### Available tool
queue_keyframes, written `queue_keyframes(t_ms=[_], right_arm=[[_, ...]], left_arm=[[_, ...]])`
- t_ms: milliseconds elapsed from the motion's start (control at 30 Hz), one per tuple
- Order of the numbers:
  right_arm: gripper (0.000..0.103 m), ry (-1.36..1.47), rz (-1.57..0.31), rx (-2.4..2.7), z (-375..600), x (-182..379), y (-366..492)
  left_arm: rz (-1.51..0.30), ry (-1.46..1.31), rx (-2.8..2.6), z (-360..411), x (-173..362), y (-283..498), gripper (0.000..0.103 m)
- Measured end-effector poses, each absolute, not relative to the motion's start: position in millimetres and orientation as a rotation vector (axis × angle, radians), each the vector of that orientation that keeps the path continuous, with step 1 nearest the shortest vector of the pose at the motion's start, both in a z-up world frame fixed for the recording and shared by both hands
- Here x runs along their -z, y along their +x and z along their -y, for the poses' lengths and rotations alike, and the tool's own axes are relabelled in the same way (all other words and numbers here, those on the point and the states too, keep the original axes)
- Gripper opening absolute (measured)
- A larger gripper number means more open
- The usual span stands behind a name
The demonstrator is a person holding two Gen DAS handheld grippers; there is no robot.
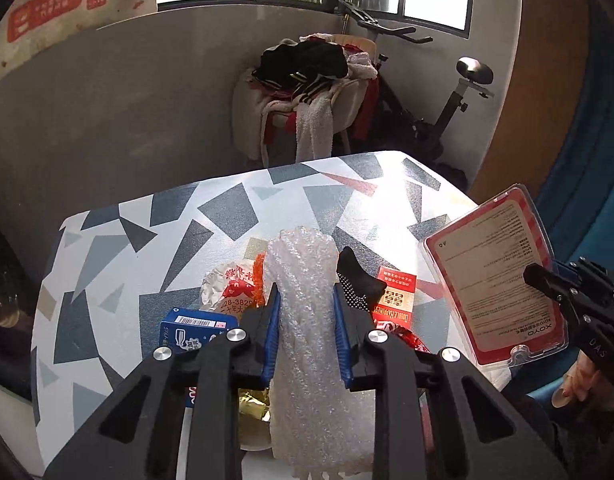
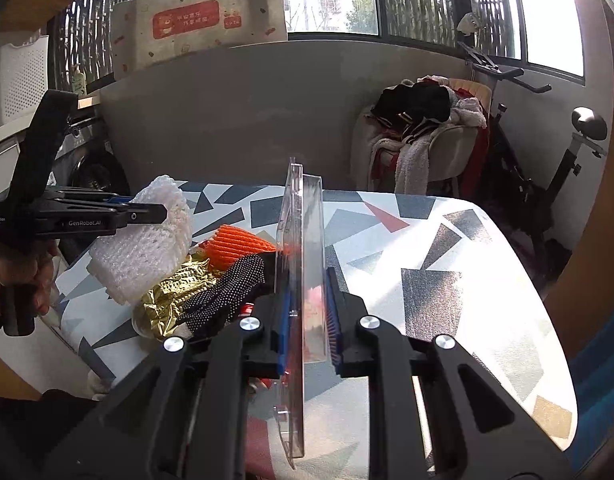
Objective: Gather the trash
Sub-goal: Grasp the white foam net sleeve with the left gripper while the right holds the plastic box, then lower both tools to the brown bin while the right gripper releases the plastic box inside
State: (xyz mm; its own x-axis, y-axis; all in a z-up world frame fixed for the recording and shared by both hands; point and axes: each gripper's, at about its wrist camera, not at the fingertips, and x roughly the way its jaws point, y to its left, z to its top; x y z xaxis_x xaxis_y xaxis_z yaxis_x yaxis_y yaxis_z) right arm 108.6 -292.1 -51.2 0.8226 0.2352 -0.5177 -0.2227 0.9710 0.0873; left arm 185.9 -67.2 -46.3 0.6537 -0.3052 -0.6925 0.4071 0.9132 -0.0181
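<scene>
The white foam net sleeve (image 1: 303, 312) stands upright between the blue pads of the left gripper (image 1: 307, 312), whose fingers (image 1: 272, 320) are closed to the sleeve's width and press it from both sides, holding it above the tabletop (image 1: 227, 216). In the right wrist view the same sleeve (image 2: 147, 236) hangs out past the left gripper's tip, over the pile of trash.

The clear plastic blister pack (image 2: 303, 280) sits edge-on between the fingers (image 2: 333, 320) of the right gripper (image 2: 307, 320), which are narrowed onto it and grip its lower part; from the left wrist view its printed card back (image 1: 495, 276) is lifted at the right edge of the tabletop.

Below lie an orange foam net (image 2: 239, 240), crumpled gold foil (image 2: 167, 300), a black dotted glove (image 2: 227, 292), a red carton (image 1: 395, 296), a blue box (image 1: 191, 328) and a round white lid (image 1: 227, 292).
</scene>
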Motion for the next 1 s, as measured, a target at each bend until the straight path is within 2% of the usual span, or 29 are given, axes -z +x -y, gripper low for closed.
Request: queue_keyframes(t_ms=[300, 567, 867, 1000], right_arm=[[0.019, 0.005, -0.540, -0.318, 277.7, 42.7, 69.9], [0.019, -0.029, -0.565, -0.432, 257.3, 51.7, 28.0], [0.019, -0.073, -0.637, -0.626, 217.6, 104.2, -18.0], [0.019, -0.140, -0.729, -0.669, 194.4, 143.0, -26.9]], left_arm=[[-0.707, 0.129, 0.409, 34.0, 45.1, 96.1, 0.024], [-0.732, 0.073, 0.416, 12.9, 66.9, 25.5, 0.024], [-0.755, 0.084, 0.415, -1.0, 108.9, -29.1, 0.024], [-0.762, 0.049, 0.387, -11.6, 121.5, -40.9, 0.024]])
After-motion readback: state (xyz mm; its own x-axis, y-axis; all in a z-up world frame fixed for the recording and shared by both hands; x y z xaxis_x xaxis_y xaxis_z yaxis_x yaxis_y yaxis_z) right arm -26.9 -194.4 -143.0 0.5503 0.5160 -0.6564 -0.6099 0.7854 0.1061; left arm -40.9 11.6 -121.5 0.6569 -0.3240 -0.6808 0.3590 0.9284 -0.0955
